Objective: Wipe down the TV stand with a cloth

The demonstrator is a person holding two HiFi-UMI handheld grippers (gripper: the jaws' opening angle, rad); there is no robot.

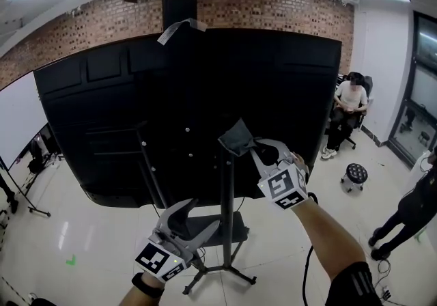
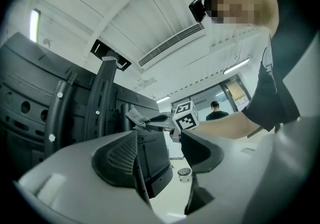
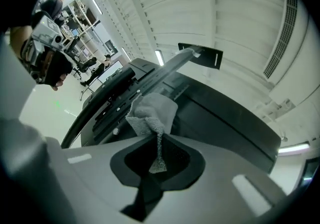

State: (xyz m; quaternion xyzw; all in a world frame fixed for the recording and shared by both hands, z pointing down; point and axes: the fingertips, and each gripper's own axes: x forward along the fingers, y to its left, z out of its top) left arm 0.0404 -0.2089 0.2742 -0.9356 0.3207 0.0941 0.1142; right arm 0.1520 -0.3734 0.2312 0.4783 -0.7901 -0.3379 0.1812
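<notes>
The back of a large black TV (image 1: 191, 106) fills the middle of the head view, carried on a black stand with an upright pole (image 1: 227, 209) and floor legs (image 1: 225, 272). My right gripper (image 1: 250, 148) is raised against the TV's back beside the pole and is shut on a grey cloth (image 1: 237, 138). In the right gripper view the cloth (image 3: 152, 110) bunches out past the closed jaws, close to the TV's back panel (image 3: 210, 113). My left gripper (image 1: 199, 219) hangs lower, near the pole, open and holding nothing (image 2: 160, 153).
A person sits on a chair (image 1: 348, 112) at the back right, with a small round stool (image 1: 355, 175) in front. Another person (image 1: 413, 210) stands at the right edge. Tripod legs (image 1: 24, 192) and a whiteboard (image 1: 17, 120) are at the left.
</notes>
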